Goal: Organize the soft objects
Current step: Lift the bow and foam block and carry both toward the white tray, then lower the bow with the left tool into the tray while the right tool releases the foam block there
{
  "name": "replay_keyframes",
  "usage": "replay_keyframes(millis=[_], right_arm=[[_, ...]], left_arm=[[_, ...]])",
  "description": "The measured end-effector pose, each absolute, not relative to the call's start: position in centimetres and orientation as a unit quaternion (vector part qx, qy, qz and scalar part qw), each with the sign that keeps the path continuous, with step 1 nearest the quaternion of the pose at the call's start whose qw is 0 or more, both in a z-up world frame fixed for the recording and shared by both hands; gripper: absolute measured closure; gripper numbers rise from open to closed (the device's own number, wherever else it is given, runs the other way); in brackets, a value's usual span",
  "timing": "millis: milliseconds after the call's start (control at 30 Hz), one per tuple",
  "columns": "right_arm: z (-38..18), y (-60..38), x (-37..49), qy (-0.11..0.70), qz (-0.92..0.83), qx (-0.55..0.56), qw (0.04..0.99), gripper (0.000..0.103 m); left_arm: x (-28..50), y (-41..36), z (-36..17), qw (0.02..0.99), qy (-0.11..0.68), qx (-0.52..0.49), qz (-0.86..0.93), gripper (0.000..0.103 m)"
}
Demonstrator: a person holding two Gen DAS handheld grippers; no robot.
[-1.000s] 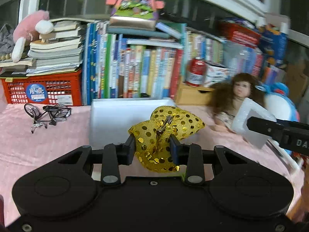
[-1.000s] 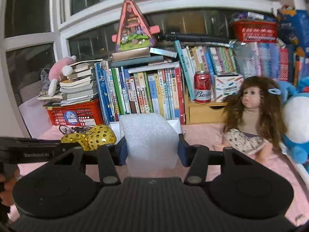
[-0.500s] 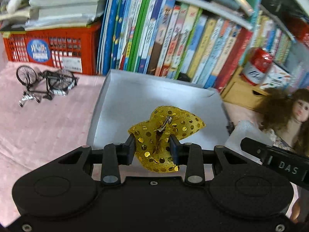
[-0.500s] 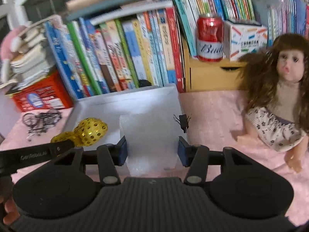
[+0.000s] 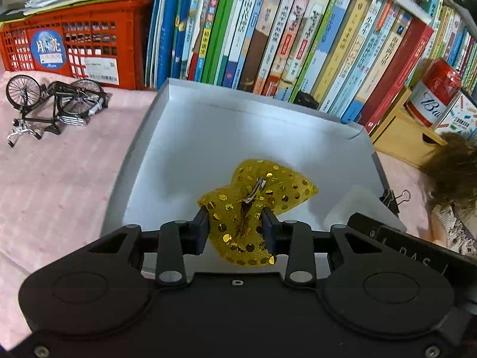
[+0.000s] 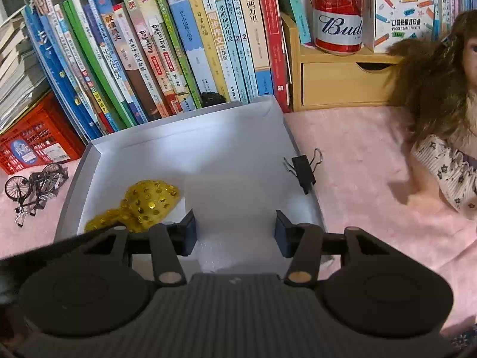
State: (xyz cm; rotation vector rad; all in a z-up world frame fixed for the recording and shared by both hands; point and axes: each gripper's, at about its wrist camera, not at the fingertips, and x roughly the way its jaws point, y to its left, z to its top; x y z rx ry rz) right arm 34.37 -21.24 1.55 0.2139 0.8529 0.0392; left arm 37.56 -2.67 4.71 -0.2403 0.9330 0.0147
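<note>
My left gripper (image 5: 235, 228) is shut on a gold sequin bow (image 5: 256, 205) with a metal clip, held low inside the shallow white box (image 5: 190, 137). The bow also shows in the right wrist view (image 6: 146, 205) at the box's left front. My right gripper (image 6: 235, 232) is shut on a white bubble-wrap block (image 6: 235, 208), held over the right part of the same box (image 6: 184, 143). The block shows at the right in the left wrist view (image 5: 354, 205), beside the right gripper's body.
A row of upright books (image 6: 179, 44) stands behind the box. A red crate (image 5: 71, 44) and a toy bicycle (image 5: 53, 101) are at left. A binder clip (image 6: 304, 168) sits on the box's right rim. A doll (image 6: 441, 119), wooden drawer (image 6: 342, 83) and red can (image 6: 338, 12) are at right.
Both grippers have tilted down and moved forward over the white box, lowering the bow and the bubble-wrap block into it. Both stay shut on their loads.
</note>
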Motion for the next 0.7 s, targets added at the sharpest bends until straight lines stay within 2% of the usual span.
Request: replay_keyframes(millis=[167, 233, 300, 500, 700], right_arm=[[1.0, -20.8, 34.8, 0.425, 0.016, 0.101, 0.899, 0.046], [0.7, -20.7, 35.0, 0.43, 0.019, 0.104, 0.897, 0.042], [0.5, -20.7, 35.1, 0.435, 0.019, 0.107, 0.894, 0.035], [1.3, -21.0, 34.9, 0.429, 0.023, 0.113, 0.896, 0.024], [3.5, -21.3, 33.4, 0.411, 0.037, 0.111, 0.904, 0.02]], left_arm=[[37.8, -3.1, 3.9, 0.885, 0.453, -0.106, 0.006, 0.066], [37.8, -3.1, 3.8, 0.885, 0.453, -0.104, 0.003, 0.062], [37.8, -3.1, 3.7, 0.884, 0.456, -0.104, 0.001, 0.058], [37.3, -2.8, 4.8, 0.89, 0.448, -0.089, 0.008, 0.049], [35.5, -2.3, 7.4, 0.903, 0.424, -0.07, 0.004, 0.043]])
